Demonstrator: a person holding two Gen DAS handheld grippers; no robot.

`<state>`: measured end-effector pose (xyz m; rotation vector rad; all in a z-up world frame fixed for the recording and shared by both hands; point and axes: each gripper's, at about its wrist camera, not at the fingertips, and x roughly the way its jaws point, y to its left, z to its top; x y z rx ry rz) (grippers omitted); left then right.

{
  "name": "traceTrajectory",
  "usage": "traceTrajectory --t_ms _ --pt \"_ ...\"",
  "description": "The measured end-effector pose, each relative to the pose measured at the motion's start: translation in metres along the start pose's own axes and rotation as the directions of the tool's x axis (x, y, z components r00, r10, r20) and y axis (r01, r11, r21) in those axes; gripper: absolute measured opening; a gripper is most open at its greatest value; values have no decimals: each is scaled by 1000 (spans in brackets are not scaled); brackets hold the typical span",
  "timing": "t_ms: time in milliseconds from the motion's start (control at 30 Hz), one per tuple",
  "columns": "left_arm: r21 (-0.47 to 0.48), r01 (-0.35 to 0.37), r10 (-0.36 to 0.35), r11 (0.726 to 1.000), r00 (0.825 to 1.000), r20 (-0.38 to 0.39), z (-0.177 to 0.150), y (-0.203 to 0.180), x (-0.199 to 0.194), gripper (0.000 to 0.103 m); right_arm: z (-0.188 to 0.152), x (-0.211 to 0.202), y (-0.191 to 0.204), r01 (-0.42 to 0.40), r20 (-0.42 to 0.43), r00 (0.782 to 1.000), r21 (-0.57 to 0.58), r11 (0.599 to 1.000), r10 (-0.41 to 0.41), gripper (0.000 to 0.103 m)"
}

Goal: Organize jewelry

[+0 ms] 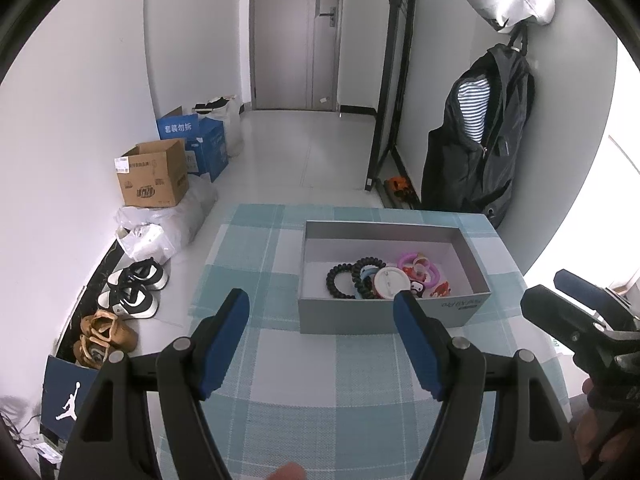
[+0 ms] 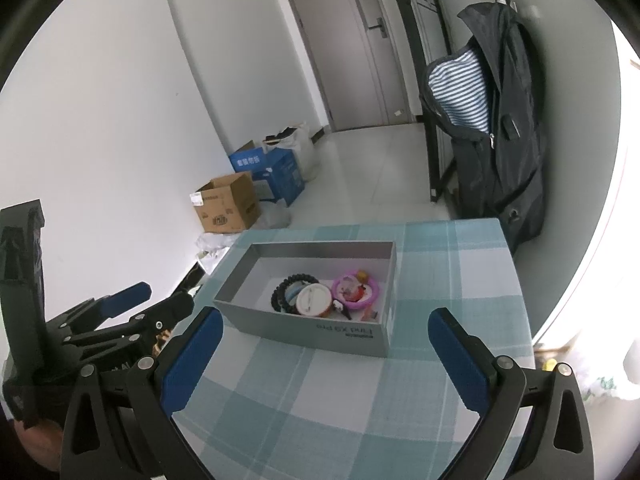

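Observation:
A grey open box (image 1: 340, 316) (image 2: 308, 330) stands on the checked tablecloth. Inside it lie a black bead bracelet (image 1: 340, 280) (image 2: 278, 292), a black coil band (image 1: 366, 266), a white round piece (image 1: 390, 282) (image 2: 313, 300), a pink ring (image 1: 432, 268) (image 2: 356, 290) and small red bits (image 1: 440, 290). My left gripper (image 1: 322, 308) is open and empty, above the cloth just short of the box's near wall. My right gripper (image 2: 326, 330) is open and empty, also short of the box. Each gripper shows at the edge of the other's view (image 1: 576, 300) (image 2: 132, 308).
The table (image 1: 320, 400) (image 2: 360, 400) stands by a white wall. Cardboard boxes (image 1: 154, 174) (image 2: 228, 208), bags and shoes (image 1: 134, 294) lie on the floor to the left. A dark jacket (image 1: 480, 140) (image 2: 500, 120) hangs beyond the table's far right corner.

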<state>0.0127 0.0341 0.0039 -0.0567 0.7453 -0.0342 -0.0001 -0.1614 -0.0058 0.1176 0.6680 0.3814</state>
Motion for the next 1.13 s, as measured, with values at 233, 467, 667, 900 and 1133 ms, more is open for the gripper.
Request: traceTrajectory --t_ms 233,467,667,900,1133 --pt "6 6 -6 1000 1000 0 -1 -2 1 70 1 -1 -2 -1 4 1000 8 1000 1 103" --pt "0 8 -8 1000 1000 0 -1 -2 1 70 1 0 -2 -2 3 1000 9 1000 2 103" --pt "0 10 -10 1000 1000 0 -1 -3 1 70 2 0 -2 -3 1 1000 12 1000 3 103" --pt "-13 14 -14 1000 1000 -8 0 -1 3 70 2 0 -2 -5 -1 1000 13 1000 5 103" --pt "-9 14 -14 1000 1000 13 -2 -3 1 71 1 1 -2 -5 -4 1000 9 1000 5 103"
